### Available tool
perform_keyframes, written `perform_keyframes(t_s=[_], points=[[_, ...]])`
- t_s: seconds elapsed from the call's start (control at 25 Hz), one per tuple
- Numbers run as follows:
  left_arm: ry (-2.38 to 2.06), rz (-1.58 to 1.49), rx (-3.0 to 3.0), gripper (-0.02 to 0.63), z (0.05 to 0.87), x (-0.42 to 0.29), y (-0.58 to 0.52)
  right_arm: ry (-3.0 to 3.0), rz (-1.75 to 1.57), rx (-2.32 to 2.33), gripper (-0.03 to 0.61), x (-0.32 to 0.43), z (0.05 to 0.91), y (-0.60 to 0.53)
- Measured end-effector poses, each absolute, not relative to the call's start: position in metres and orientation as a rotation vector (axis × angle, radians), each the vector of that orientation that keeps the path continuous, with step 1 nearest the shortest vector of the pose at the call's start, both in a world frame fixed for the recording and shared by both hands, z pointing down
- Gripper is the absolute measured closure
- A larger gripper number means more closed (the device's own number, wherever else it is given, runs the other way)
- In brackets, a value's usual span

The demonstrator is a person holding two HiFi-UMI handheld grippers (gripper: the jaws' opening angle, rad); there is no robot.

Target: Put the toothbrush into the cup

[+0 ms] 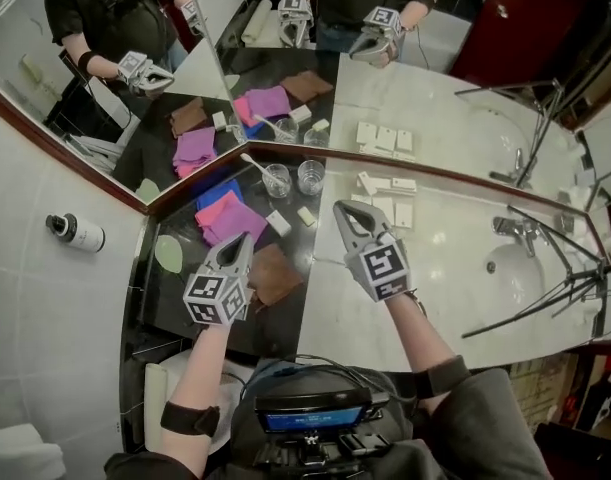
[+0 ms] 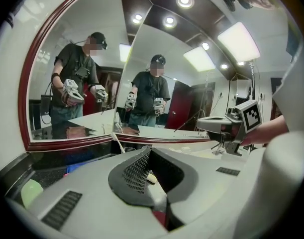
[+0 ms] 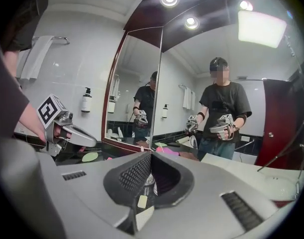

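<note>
Counter (image 1: 435, 268) fills the middle of the head view, below a corner mirror (image 1: 105, 78). Both forearms rise from the lower edge, slightly spread, and point the grippers at the mirror, tipped a little down. The left gripper (image 1: 237, 244), centre-left, has its jaws together on nothing. The right gripper (image 1: 343, 210), centre-right, is closed and empty too. Just above them the toothbrush (image 1: 255, 164) leans in the left cup (image 1: 276, 181), beside the right cup (image 1: 311, 176).

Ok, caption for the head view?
Left tongs and right tongs, shut and empty, over the counter; toothbrush stands in a glass cup by the mirror.
</note>
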State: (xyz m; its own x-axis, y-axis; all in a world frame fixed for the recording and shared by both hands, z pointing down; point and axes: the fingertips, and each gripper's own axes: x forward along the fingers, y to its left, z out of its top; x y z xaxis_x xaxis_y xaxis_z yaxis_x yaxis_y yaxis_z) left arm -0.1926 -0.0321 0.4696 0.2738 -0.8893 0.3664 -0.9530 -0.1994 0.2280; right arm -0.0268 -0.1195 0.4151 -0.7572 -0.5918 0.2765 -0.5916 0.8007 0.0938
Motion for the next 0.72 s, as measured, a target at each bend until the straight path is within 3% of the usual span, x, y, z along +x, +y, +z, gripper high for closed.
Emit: perform_keyframes(t_s=[0.36, 0.72], points=[[-1.634, 0.221, 2.175, 0.609, 0.460, -0.172, -0.011, -2.621, 0.103, 1.116, 0.558, 0.070, 0.424, -0.099], [-1.592, 0.253, 2.261, 0.609, 0.451, -0.146, -0.001, -2.581, 0.197, 1.192, 0.558, 0.108, 0.438, -0.083]])
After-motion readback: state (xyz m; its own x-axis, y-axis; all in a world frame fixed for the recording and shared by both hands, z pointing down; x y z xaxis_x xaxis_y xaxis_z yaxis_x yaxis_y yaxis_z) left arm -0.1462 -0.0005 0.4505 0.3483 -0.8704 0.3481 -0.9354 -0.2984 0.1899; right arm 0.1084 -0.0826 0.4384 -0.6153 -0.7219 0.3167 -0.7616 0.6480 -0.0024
